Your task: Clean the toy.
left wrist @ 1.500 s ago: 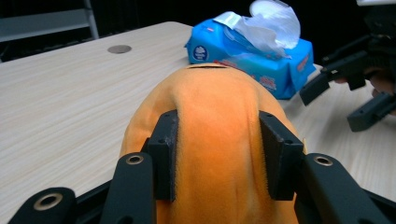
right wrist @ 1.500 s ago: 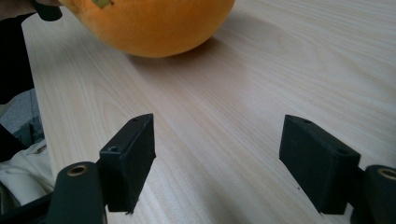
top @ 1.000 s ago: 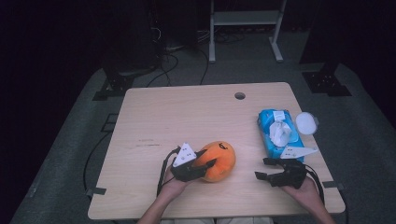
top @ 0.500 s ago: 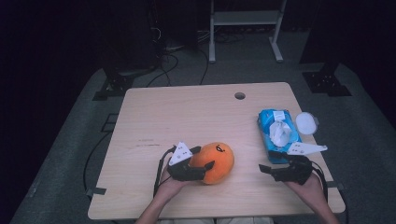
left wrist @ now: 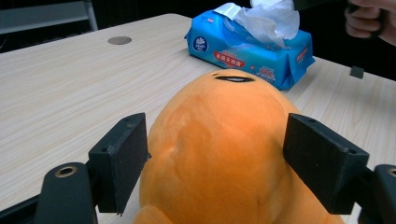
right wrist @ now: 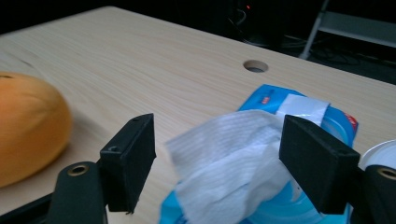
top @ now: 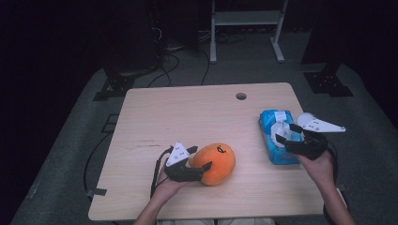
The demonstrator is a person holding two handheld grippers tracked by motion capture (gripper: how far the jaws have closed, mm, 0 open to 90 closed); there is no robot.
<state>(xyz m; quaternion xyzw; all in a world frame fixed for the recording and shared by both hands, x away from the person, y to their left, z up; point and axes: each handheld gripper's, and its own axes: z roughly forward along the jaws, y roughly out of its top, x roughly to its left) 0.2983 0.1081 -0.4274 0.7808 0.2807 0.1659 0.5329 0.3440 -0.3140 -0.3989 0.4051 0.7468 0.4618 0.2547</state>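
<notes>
High view, orange plush [top: 217, 162], wipes pack [top: 277, 140]

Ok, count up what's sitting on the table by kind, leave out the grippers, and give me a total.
Orange plush toy: 1
Blue pack of wet wipes, a white wipe sticking out of its top: 1
White round lid beside the pack: 1
Total: 3

orange plush toy [top: 217, 162]: rounded, soft, a small dark stitched mark on its upper side, resting on the table [top: 187, 112] near the front edge, left of centre. blue wet-wipe pack [top: 277, 140]: flat on the table at the right, lid open, one white wipe [right wrist: 224, 154] pulled up and crumpled out of its top.
</notes>
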